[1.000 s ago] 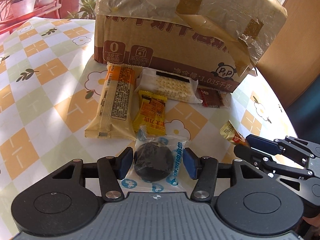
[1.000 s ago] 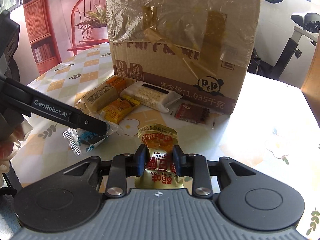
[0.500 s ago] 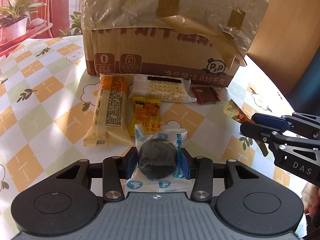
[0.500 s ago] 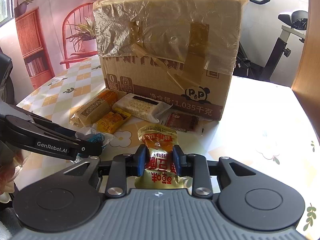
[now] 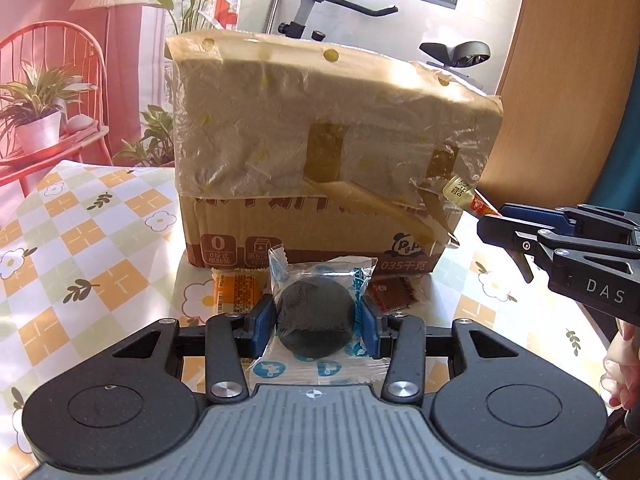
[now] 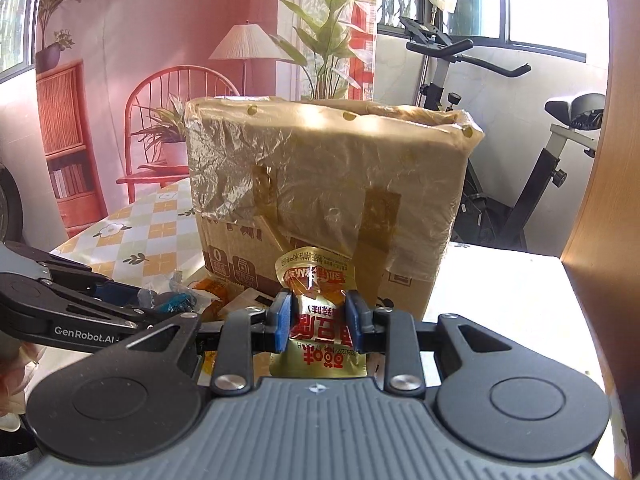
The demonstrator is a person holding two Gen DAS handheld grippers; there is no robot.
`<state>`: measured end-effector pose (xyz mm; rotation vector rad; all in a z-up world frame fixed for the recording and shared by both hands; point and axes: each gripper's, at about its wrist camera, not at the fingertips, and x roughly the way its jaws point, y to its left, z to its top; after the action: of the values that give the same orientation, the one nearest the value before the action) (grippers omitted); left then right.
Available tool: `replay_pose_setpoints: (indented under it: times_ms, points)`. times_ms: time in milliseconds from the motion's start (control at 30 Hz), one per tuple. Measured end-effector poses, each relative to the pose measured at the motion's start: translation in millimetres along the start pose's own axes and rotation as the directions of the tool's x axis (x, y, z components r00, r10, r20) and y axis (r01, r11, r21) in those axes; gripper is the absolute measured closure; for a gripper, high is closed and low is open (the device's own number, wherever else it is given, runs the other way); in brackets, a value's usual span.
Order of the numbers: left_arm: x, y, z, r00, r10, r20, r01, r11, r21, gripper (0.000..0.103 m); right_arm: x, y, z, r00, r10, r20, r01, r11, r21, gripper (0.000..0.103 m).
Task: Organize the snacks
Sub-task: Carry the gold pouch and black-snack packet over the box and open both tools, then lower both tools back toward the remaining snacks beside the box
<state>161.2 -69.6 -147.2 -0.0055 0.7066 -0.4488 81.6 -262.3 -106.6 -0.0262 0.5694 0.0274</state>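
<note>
Gripping both snacks in air, box ahead.

L gripper (image 5: pixel 319 321): jaws closed on cookie pack (image 5: pixel 316 312), pads at the sides of the dark round cookie, clear/blue wrapper sticking out above and below. Pack is off the table (image 5: pixel 80 248), in front of the box (image 5: pixel 320 152).

R gripper (image 6: pixel 319 322): jaws closed on sauce pouch (image 6: pixel 316 300), pinched approx mid-body, top seal standing above the pads. Also off the table, near the box's front-right corner.

Handling (judgement):
- Cookie pack: light, film slippery, cookie stiff but brittle. Side grip across the disc looks OK; too much squeeze could crack it. Loose wrapper ends no good as a hold.
- Pouch: light, soft, prob. filled w/ paste or liquid, so body deforms and can slide. Mid-body pinch is fair; the flat seal edge would be firmer.

Box top is covered w/ crinkled plastic and tape; rim looks open at the back, can't confirm. Other packets remain on table at box base: orange bar (image 5: pixel 236 286), red packet (image 5: pixel 394 294).
</note>
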Motion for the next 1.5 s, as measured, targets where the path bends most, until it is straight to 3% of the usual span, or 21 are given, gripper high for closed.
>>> replay_pose_setpoints:
  times_ms: [233, 400, 533, 667, 867, 967, 1100, 1500]
  points:
    - [-28.3, 6.9, 62.3, 0.985, 0.006, 0.170, -0.008, 1.000, 0.009, 0.056, -6.1, -3.9, 52.7, 0.991, -0.003, 0.131, 0.008, 0.999, -0.043, 0.073]
    - [-25.7, 7.7, 121.6, 0.971, -0.005, 0.239, 0.002, 1.000, 0.013, 0.056, 8.4, -16.9, 93.1, 0.983, -0.018, 0.185, 0.023, 0.999, -0.029, 0.073]
    - [-6.5, 0.7, 167.2, 0.966, -0.008, 0.259, 0.001, 1.000, 0.029, 0.056, 41.4, -36.6, 125.3, 0.986, -0.049, 0.159, 0.045, 0.999, 0.027, 0.073]
    - [26.2, -1.5, 196.5, 0.975, 0.023, 0.221, -0.028, 0.999, 0.019, 0.056, 75.8, -55.6, 139.3, 0.994, -0.078, 0.074, 0.071, 0.993, 0.094, 0.073]
    - [53.7, 9.3, 207.7, 0.983, 0.058, 0.175, -0.058, 0.998, -0.003, 0.055, 97.4, -67.1, 138.7, 0.994, -0.111, -0.009, 0.111, 0.982, 0.152, 0.070]
    - [55.5, 11.1, 207.7, 0.982, 0.082, 0.169, -0.082, 0.997, -0.009, 0.054, 98.2, -69.0, 137.9, 0.995, -0.099, -0.029, 0.102, 0.980, 0.172, 0.062]
    - [47.0, 13.3, 206.8, 0.979, 0.092, 0.184, -0.095, 0.995, 0.009, 0.047, 91.5, -66.0, 140.8, 0.994, -0.103, -0.023, 0.106, 0.980, 0.168, 0.057]
    - [-12.8, 34.2, 179.8, 0.978, 0.065, 0.200, -0.074, 0.997, 0.036, 0.047, 50.0, -43.5, 136.1, 0.999, -0.034, 0.037, 0.026, 0.981, 0.193, 0.057]
